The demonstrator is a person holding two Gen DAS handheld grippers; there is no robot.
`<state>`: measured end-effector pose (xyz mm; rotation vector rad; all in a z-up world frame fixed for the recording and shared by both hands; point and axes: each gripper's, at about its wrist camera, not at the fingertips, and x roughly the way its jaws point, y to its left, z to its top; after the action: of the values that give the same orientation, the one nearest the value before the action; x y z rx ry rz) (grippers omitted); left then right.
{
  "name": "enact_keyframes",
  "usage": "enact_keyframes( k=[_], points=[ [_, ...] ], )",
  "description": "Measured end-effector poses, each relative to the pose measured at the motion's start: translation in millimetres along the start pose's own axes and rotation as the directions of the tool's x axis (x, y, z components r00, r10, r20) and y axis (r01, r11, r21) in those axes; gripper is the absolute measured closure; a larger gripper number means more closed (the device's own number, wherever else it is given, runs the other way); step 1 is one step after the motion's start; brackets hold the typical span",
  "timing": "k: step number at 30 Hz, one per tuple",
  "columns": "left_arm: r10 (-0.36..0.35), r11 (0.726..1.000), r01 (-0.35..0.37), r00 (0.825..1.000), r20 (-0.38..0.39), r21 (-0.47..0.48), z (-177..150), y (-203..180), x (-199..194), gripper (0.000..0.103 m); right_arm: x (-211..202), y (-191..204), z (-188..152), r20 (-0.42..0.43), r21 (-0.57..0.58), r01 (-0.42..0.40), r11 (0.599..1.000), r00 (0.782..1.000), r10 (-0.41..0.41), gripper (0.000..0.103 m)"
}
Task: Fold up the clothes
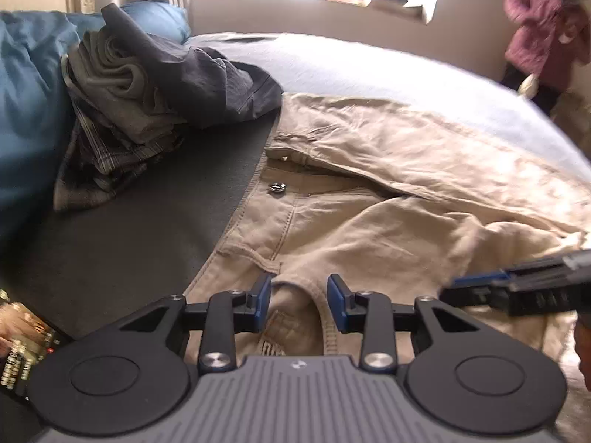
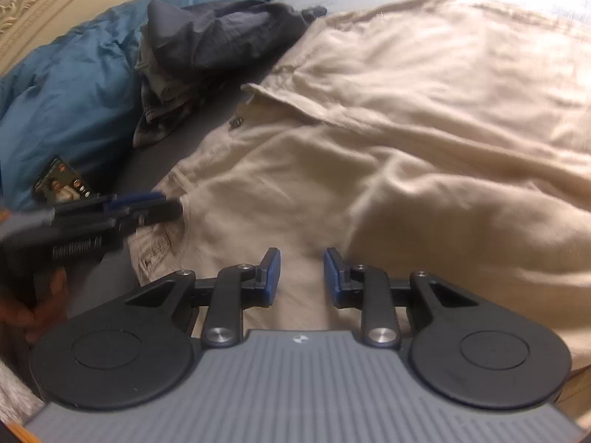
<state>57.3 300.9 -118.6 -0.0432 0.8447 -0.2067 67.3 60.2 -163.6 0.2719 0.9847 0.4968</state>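
Both of my grippers, left (image 1: 299, 302) and right (image 2: 301, 277), are hovering with jaws apart over the khaki trousers (image 1: 369, 199) lying on the bed (image 1: 369, 66); only the left view is showing a person (image 1: 543, 33).

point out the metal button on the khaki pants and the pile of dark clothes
metal button (image 1: 276, 187), left wrist view, on its shiny face
pile of dark clothes (image 1: 147, 85), left wrist view, on the grey garment
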Motion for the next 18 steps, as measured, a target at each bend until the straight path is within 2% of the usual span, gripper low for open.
enact_keyframes(
  k=[6, 10, 14, 15, 17, 18],
  points=[
    [-0.151, 0.987, 0.155, 0.986, 0.070, -0.041, -33, 18, -6, 0.067, 4, 47, 20, 0.061, -0.118, 0.129, 0.985, 0.991, -0.122, 0.078],
    [-0.198, 0.978, 0.202, 0.977, 0.078, -0.045, -49, 14, -12, 0.067, 18, 60, 24, 0.018, -0.121, 0.141, 0.983, 0.990, -0.140, 0.078],
    [-0.253, 0.963, 0.260, 0.963, 0.094, -0.068, -51, 15, -16, 0.067, 34, 72, 27, -0.037, -0.122, 0.153, 0.981, 0.987, -0.159, 0.078],
    [-0.258, 0.963, 0.264, 0.962, 0.094, -0.055, -52, 14, -15, 0.067, 42, 70, 18, -0.103, -0.113, 0.154, 0.982, 0.981, -0.166, 0.078],
    [-0.251, 0.967, 0.252, 0.966, 0.065, -0.019, -54, 10, -7, 0.067, 43, 73, 10, -0.121, -0.142, 0.161, 0.977, 0.976, -0.178, 0.078],
    [-0.244, 0.970, 0.244, 0.969, 0.050, -0.007, -55, 9, -2, 0.067, 39, 77, 18, -0.092, -0.175, 0.165, 0.971, 0.979, -0.183, 0.079]
  ],
)
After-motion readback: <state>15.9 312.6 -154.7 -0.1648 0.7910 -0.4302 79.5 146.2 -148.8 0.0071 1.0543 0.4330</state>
